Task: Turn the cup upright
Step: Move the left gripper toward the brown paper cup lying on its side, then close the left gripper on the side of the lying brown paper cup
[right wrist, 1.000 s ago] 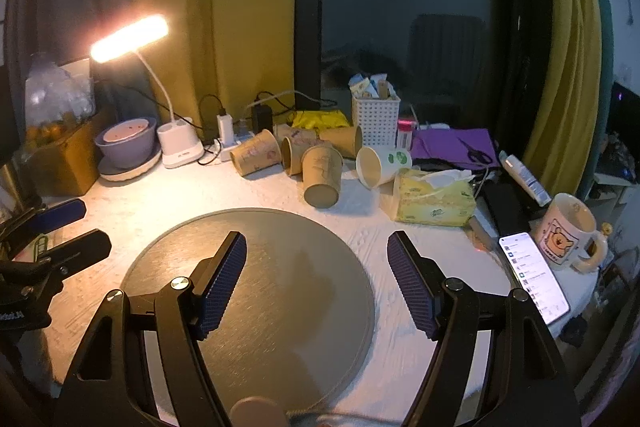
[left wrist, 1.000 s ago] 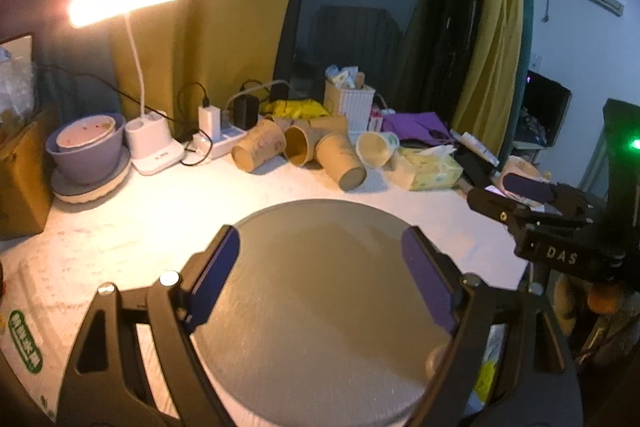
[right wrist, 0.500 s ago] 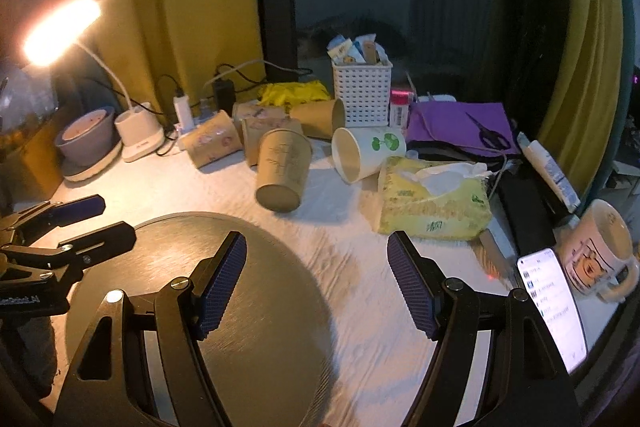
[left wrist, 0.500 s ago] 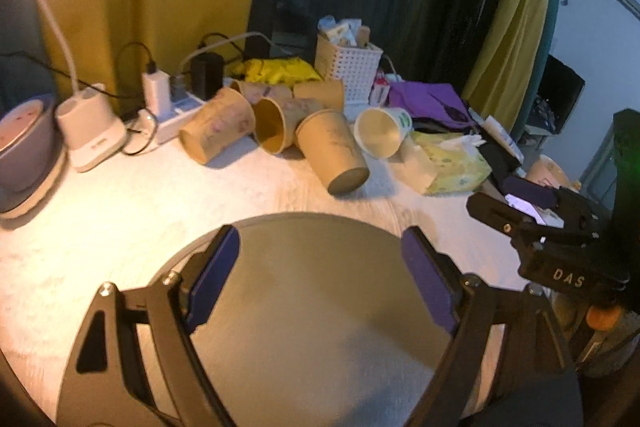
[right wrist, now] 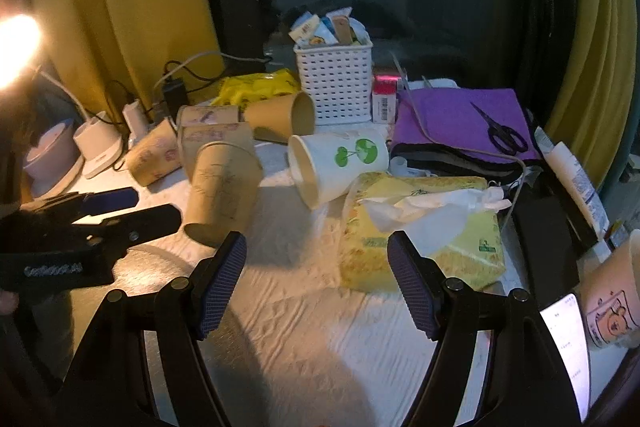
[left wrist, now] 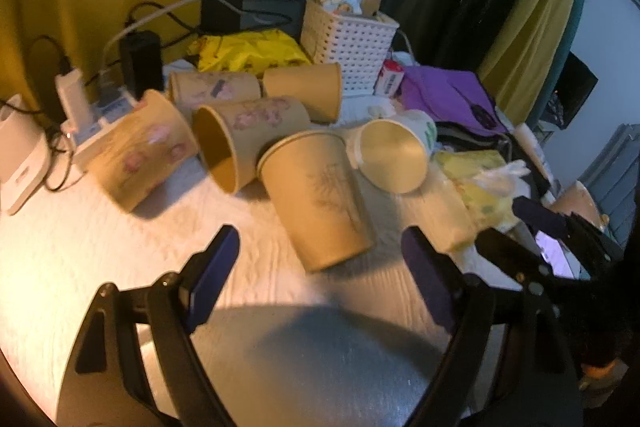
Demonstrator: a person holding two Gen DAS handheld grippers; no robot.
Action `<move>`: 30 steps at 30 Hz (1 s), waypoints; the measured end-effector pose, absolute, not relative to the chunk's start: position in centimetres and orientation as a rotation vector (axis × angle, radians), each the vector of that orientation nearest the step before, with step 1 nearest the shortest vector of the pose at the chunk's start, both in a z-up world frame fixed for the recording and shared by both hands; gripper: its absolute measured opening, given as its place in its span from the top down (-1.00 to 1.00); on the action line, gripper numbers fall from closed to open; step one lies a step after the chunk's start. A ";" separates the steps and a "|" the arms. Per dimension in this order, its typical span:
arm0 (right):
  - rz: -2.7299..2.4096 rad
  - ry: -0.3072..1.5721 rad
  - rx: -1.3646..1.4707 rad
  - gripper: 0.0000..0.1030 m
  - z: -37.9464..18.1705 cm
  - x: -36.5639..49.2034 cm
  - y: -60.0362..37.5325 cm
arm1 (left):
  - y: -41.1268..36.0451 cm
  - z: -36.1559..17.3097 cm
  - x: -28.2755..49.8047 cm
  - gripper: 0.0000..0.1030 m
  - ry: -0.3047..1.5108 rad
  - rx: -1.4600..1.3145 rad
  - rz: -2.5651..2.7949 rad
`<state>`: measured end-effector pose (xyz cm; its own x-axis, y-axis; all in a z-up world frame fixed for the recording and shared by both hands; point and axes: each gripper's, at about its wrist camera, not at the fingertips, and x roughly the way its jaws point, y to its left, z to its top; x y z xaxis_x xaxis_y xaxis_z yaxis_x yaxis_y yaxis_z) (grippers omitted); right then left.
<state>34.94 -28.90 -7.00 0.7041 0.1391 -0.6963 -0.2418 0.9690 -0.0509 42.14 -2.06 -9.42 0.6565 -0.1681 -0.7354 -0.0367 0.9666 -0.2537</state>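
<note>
Several paper cups lie tumbled on the white tablecloth. The nearest is a brown cup (left wrist: 320,199) lying on its side, leaning on the others; it shows in the right wrist view (right wrist: 222,193) too. A white cup with a green print (right wrist: 340,163) lies on its side, mouth toward me. My left gripper (left wrist: 320,279) is open and empty, just short of the brown cup. My right gripper (right wrist: 316,279) is open and empty, in front of the white cup and a tissue pack. Each gripper shows in the other's view: the left (right wrist: 120,207), the right (left wrist: 536,227).
A yellow tissue pack (right wrist: 420,227) lies right of the cups. A white basket (right wrist: 336,83), a purple cloth with scissors (right wrist: 464,123), a power strip (left wrist: 96,119), a lamp base (right wrist: 100,147), a mug (right wrist: 612,303) and a phone (right wrist: 568,343) crowd the table. A round grey mat (left wrist: 312,367) lies in front.
Both grippers have moved forward toward the cups, which now loom larger. The round mat has slid to the lower edge of both views. Both stay open.
</note>
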 end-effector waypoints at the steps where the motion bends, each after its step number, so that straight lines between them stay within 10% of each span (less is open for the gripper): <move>1: 0.212 0.765 -0.142 -0.48 -7.1 35.2 -29.0 | -2.1 -9.7 42.8 -0.64 0.865 -0.259 -0.076; 30: 0.210 0.752 -0.123 -0.48 -5.4 33.0 -27.6 | -1.3 -9.5 38.0 -0.22 0.881 -0.252 -0.172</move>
<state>33.04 -27.55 -5.44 0.7109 0.1449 -0.6882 -0.2324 0.9720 -0.0355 37.99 -1.28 -9.46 0.6252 -0.2510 -0.7390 0.0446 0.9568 -0.2872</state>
